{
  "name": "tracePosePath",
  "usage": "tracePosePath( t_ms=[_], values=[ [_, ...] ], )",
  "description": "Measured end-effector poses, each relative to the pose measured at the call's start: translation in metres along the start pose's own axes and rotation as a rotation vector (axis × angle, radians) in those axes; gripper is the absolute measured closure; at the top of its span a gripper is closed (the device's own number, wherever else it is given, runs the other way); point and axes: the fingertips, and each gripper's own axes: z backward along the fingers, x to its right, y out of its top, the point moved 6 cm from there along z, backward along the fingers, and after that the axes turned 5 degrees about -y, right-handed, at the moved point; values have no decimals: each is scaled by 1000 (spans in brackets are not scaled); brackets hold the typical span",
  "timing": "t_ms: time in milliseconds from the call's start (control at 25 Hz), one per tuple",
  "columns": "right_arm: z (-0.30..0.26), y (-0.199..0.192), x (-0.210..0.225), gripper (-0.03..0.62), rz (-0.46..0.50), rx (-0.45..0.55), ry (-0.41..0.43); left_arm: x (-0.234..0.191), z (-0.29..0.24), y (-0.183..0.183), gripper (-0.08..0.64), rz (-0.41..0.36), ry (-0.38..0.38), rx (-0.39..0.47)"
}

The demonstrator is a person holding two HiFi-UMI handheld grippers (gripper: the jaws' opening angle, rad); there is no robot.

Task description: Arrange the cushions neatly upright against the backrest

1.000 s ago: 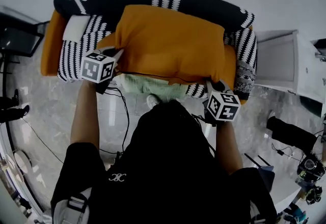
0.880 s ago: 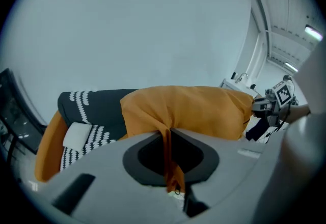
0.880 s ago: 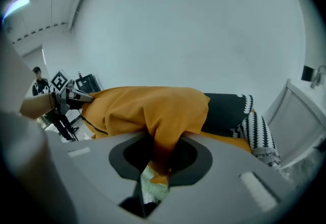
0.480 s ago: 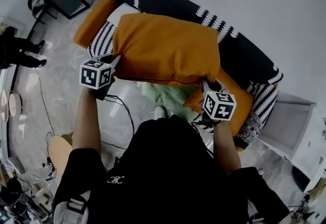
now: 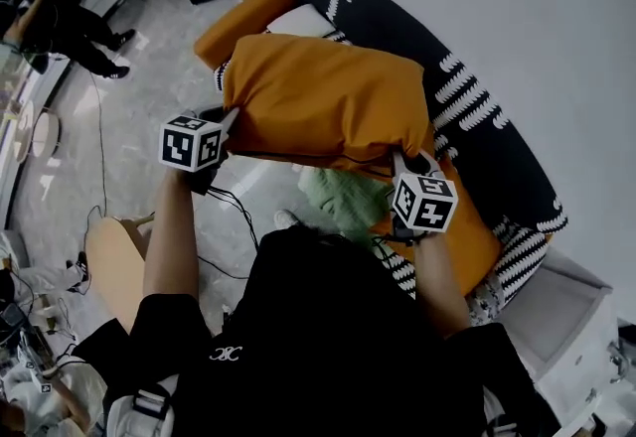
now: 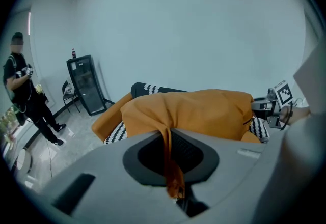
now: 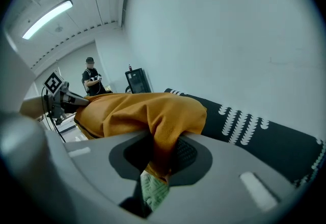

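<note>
where it is: the orange cushion (image 5: 328, 107) hangs in the air between me and the sofa, above the seat and not leaning on anything

left gripper (image 5: 229, 119): jaws pressed together on a thin fold of orange cloth at the cushion's left corner

right gripper (image 5: 399, 162): jaws nipping a thicker bunch of the same cloth at the right corner

which way it lies: the long axis runs straight across from one gripper to the other. The dark backrest (image 5: 477, 117) is past the cushion's far side, off to the right, so I'd say the right hand is nearer to it

feel: soft and plump, matte woven cover, sags between the two pinches

sofa: black back with white scallop marks, striped seat, orange armrest (image 5: 238, 18)

underneath: a pale green knit-looking cushion (image 5: 343, 199) lies on the seat
</note>
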Motion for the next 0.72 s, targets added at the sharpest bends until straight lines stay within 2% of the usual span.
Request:
tracePosePath(
  t_ms=[160,320,720],
  values=[
    [-25,10,-27,517,27,-3,11,-34,3,-2,534,18,6,17],
    [-55,13,-62,517,23,-9,-22,-81,-5,3,534,-5,-17,8],
    [-100,10,-185,515,-77,9,-205,-220,0,10,534,-106,-194,-13]
  ],
)
